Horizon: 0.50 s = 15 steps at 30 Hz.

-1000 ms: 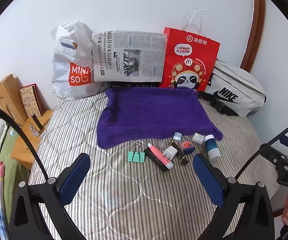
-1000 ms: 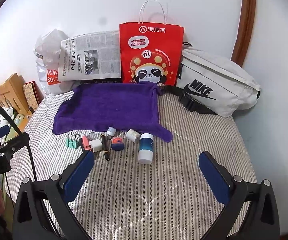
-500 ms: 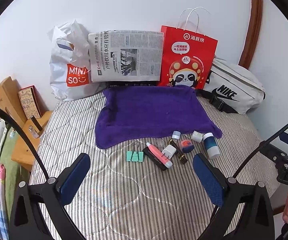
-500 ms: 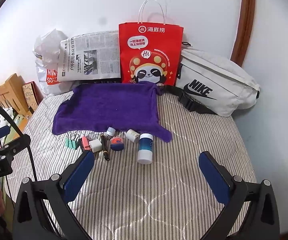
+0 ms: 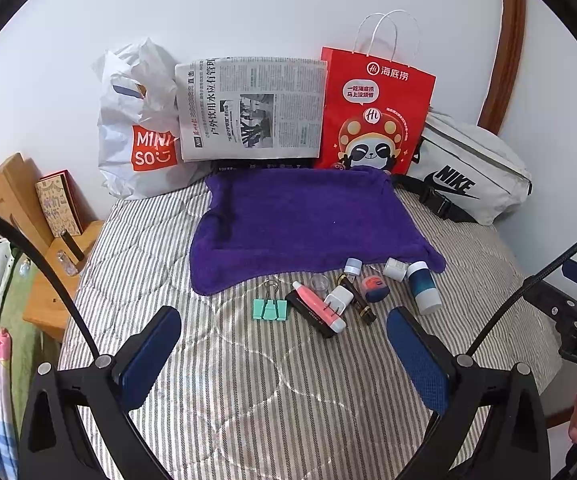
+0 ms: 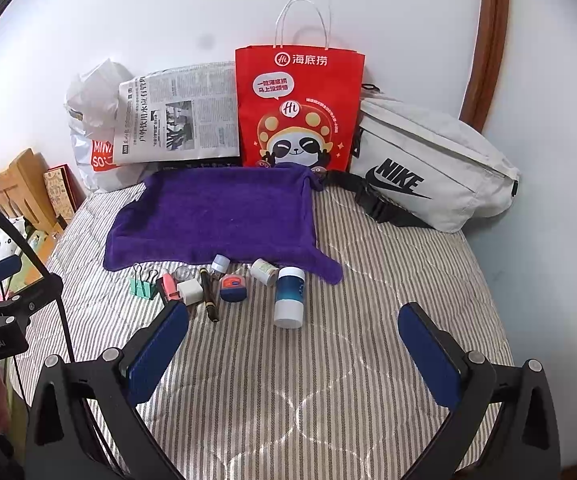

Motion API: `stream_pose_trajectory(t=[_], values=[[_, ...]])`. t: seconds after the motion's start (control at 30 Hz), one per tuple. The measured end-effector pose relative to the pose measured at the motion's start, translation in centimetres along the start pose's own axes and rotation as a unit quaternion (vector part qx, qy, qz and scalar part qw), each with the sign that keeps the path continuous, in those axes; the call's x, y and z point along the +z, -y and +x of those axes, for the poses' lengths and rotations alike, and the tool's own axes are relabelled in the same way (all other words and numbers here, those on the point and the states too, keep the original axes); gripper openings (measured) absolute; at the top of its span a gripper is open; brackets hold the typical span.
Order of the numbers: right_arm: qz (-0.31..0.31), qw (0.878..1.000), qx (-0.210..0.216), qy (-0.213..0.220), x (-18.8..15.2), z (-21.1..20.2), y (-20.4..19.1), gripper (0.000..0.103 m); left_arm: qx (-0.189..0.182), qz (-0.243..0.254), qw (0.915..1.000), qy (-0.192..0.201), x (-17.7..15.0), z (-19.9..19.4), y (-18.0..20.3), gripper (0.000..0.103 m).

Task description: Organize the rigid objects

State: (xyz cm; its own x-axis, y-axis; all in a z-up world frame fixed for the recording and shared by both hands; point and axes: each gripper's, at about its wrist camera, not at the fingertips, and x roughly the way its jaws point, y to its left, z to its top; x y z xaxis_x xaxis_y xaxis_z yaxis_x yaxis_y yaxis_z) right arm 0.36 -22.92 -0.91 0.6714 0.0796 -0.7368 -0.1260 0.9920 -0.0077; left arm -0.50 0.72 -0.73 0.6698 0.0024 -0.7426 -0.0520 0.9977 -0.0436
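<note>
A: You get soft, even daylight in both views; the white wall behind the red paper bag is bright without glare.

B: And sharpness?

A: Crisp around that bag. Your fisheye bends the door frame beside it, and the corners go black.

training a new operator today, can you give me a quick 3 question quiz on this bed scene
1. True or false: the small items already lie on the purple towel.
2. Which item lies farthest left in the row? A) green binder clip B) blue-and-white bottle C) white charger plug
3. What state are the left gripper and right gripper in?

Key
1. False: they lie on the striped bedcover along the towel's near edge.
2. A
3. Both are open and hold nothing.
</note>
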Motion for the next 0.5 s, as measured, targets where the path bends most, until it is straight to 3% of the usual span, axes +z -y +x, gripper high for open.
stream_pose_trajectory(t=[0.5], values=[[-0.002, 1.0, -0.004, -0.001, 0.07, -0.04, 0.13, 0.103, 0.001, 0.0, 1.0, 0.0, -0.05, -0.11, -0.12, 0.103]])
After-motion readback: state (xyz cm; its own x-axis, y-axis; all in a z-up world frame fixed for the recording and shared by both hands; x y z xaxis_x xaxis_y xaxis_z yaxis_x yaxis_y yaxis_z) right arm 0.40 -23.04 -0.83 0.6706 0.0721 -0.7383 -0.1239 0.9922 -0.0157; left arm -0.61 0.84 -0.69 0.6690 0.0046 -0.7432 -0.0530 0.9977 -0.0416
